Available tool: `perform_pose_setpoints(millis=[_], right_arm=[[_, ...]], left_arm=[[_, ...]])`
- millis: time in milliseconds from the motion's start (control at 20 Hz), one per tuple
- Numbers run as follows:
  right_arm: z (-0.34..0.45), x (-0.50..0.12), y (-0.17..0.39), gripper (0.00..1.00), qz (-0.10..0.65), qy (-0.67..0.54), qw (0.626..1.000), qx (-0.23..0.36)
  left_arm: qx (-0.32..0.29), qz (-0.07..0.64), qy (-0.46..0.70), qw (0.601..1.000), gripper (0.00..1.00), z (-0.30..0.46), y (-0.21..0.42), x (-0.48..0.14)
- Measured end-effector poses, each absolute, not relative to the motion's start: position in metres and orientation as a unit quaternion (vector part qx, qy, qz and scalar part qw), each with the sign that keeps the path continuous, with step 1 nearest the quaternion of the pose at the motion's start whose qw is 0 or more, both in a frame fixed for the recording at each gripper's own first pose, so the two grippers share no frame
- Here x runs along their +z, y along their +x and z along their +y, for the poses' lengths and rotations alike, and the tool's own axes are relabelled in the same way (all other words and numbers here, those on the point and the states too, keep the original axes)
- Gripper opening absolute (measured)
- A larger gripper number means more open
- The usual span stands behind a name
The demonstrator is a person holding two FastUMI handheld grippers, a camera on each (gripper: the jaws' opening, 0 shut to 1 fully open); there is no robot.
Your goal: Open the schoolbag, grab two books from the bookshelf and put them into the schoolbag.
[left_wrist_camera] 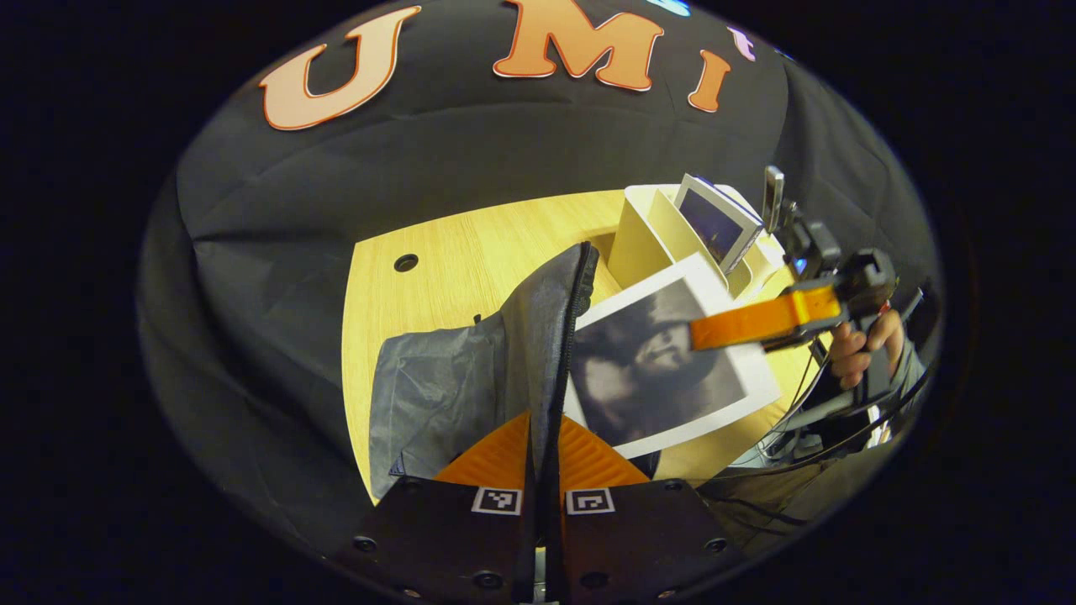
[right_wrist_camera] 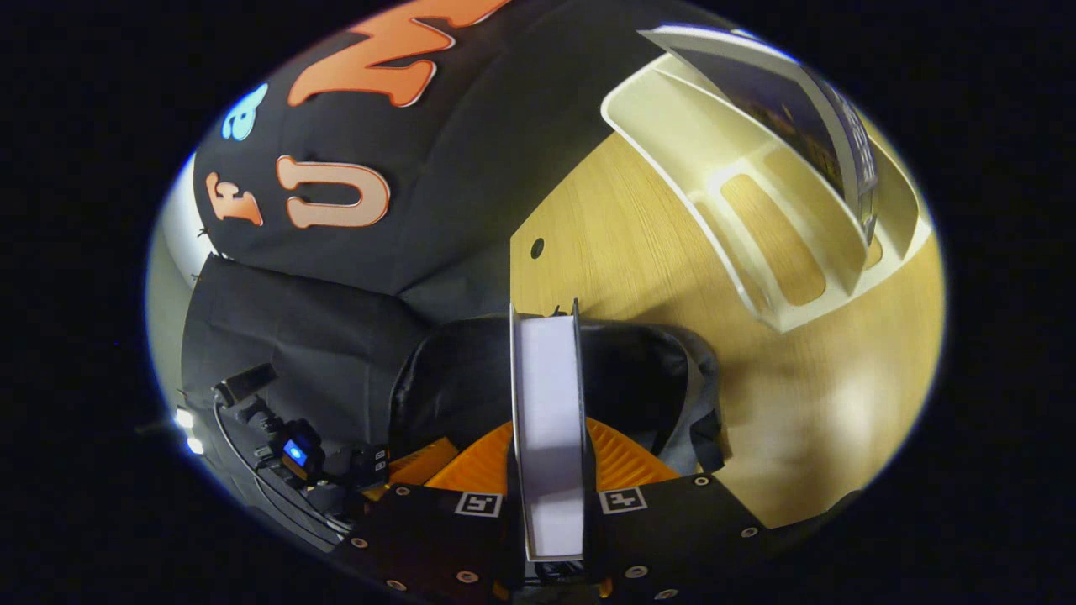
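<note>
Closed on the raised edge of the grey schoolbag (left_wrist_camera: 471, 370), the left gripper (left_wrist_camera: 542, 470) has its fingers nearly together with the fabric pinched between them. Beside the schoolbag, a book (left_wrist_camera: 664, 361) (its cover a dark picture with a white border) is held by the right gripper (right_wrist_camera: 546, 470), both fingers pressed on it. Behind the schoolbag, a cream bookshelf (right_wrist_camera: 782, 227) with another book (left_wrist_camera: 714, 223) is seen on the pale wooden worktop (left_wrist_camera: 454, 252), which is bounded by black cloth.
</note>
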State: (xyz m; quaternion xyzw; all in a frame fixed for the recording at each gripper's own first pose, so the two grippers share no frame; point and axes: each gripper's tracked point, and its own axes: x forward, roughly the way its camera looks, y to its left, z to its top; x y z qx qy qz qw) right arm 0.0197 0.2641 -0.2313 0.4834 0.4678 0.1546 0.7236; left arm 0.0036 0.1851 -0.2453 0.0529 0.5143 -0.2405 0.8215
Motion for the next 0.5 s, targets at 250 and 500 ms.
perform_pose_setpoints(millis=[250, 500], right_arm=[[0.308, -0.256, 0.031, 0.27, 0.45, 0.504, 0.724, 0.139], [0.349, -0.281, 0.041, 0.27, 0.458, 0.504, 0.721, 0.125]], left_arm=[[-0.265, 0.511, 0.059, 0.816, 0.05, 0.181, 0.002, -0.246], [-0.278, 0.511, 0.055, 0.811, 0.05, 0.181, 0.0, -0.25]])
